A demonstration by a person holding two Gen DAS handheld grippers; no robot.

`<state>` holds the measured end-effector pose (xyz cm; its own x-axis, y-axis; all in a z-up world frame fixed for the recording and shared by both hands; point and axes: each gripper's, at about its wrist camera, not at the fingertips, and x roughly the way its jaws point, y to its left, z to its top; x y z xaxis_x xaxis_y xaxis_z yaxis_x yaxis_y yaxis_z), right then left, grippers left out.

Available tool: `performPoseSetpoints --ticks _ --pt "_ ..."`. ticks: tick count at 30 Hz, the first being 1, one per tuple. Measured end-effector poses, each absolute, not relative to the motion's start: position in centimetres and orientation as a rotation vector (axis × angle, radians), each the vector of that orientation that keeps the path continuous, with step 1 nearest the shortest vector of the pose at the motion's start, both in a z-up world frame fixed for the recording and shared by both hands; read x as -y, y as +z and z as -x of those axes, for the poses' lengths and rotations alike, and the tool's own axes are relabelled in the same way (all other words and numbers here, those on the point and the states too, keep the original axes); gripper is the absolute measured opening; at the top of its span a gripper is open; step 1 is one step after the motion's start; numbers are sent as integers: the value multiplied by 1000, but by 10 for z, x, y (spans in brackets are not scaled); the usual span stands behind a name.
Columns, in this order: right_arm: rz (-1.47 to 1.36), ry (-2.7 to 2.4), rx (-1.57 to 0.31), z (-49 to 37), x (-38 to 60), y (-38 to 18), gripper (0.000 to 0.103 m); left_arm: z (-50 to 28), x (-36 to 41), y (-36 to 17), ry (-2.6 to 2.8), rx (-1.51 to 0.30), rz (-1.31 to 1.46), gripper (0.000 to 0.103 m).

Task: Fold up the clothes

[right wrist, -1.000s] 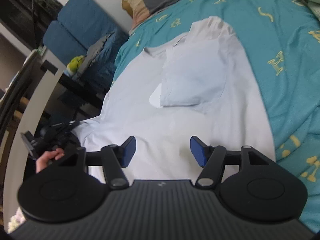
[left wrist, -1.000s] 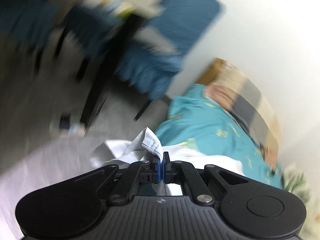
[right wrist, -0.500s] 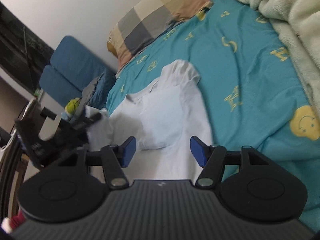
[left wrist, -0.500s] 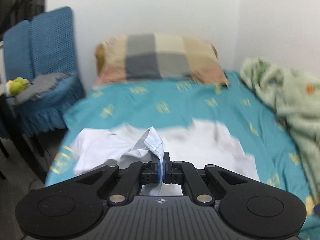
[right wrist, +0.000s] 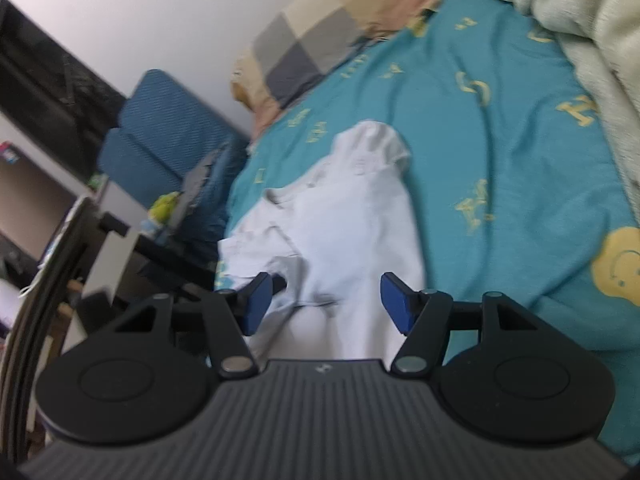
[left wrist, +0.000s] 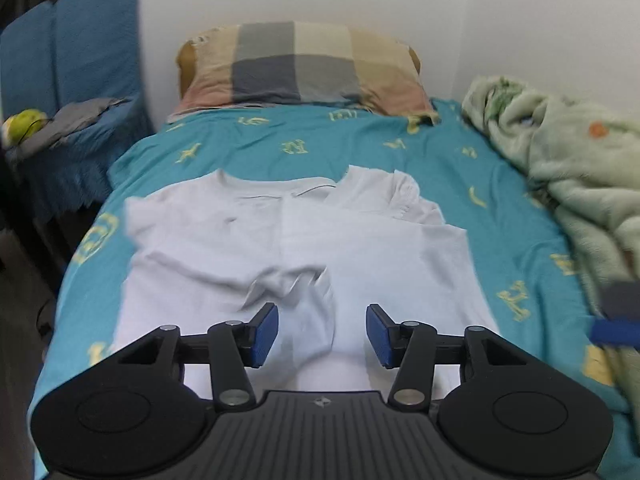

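A white T-shirt (left wrist: 288, 236) lies spread on the teal bed sheet (left wrist: 360, 148), collar toward the pillow, with both sleeves folded in over the body. My left gripper (left wrist: 322, 334) hovers open above the shirt's lower middle, where a folded-in flap lies rumpled between its blue pads. In the right wrist view the same T-shirt (right wrist: 352, 216) runs away from my right gripper (right wrist: 326, 300), which is open over the shirt's near part with nothing in it. The right gripper's blue fingertip (left wrist: 614, 326) shows at the left wrist view's right edge.
A checked pillow (left wrist: 300, 68) lies at the head of the bed. A pale green fleece blanket (left wrist: 560, 152) is heaped along the right side. Blue chairs (left wrist: 60, 64) stand left of the bed, with a dark desk (right wrist: 120, 240) beyond.
My left gripper has opened and let go of the shirt sleeve, which now lies folded over the body. The right gripper has stayed open and drawn back over the shirt.
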<state>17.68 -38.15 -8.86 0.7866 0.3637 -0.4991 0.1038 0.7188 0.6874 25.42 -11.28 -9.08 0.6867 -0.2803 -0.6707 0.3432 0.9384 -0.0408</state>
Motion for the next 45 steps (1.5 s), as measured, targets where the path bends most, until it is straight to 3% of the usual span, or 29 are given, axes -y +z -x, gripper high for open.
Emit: performPoseSetpoints --ticks 13,22,34,35,36,37,40,45 --pt "-545 331 -579 -163 319 -63 64 -100 21 -15 -311 -678 -29 60" --pt "-372 415 -610 -235 223 -53 63 -110 -30 -31 -361 -670 50 60" --pt "-114 283 -690 -361 142 -132 58 -142 -108 -73 -296 -728 175 64" --pt "-106 271 -694 -366 141 -138 55 -143 -108 -74 -295 -729 170 64" --pt "-95 260 -698 -371 140 -142 47 -144 -109 -75 -294 -734 171 64" --pt "-74 250 -704 -374 138 -146 31 -146 -109 -76 -292 -741 178 64" --pt "-88 233 -700 -378 142 -148 11 -150 -110 -78 -284 -756 193 64" --pt "-160 165 -619 -383 159 -123 6 -148 -112 -75 -281 -753 201 64"
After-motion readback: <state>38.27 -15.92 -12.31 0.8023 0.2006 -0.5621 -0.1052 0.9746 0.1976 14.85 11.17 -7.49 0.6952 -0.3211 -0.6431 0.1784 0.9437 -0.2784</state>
